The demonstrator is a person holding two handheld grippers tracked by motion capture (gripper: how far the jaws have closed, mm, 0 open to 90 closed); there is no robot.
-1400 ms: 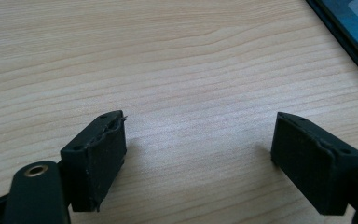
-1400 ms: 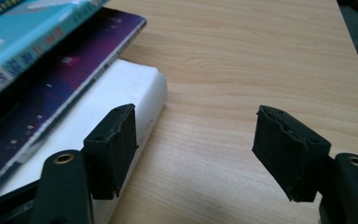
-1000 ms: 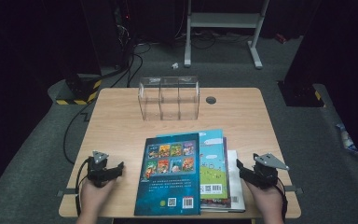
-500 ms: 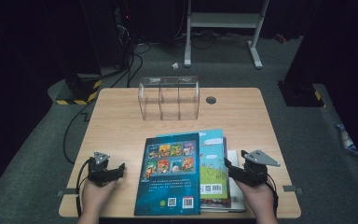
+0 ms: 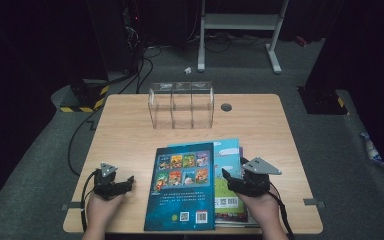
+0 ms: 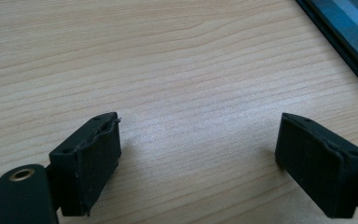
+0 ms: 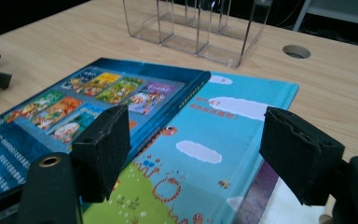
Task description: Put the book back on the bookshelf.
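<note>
A dark blue book lies on top of a light blue picture book at the table's front, with a third book's edge under them at the right. My right gripper hovers over the light blue book beside the dark book's spine. It is open, its jaws have just been opening wider, and nothing is gripped between them. My left gripper rests open on bare wood left of the books, with nothing between its pads.
A clear plastic organizer with three compartments stands at the back middle of the wooden table. A round cable hole sits to its right. Dark floor, cables and a metal stand lie beyond the table.
My right gripper has moved left from the table's right edge to over the books. The left gripper has stayed where it was.
</note>
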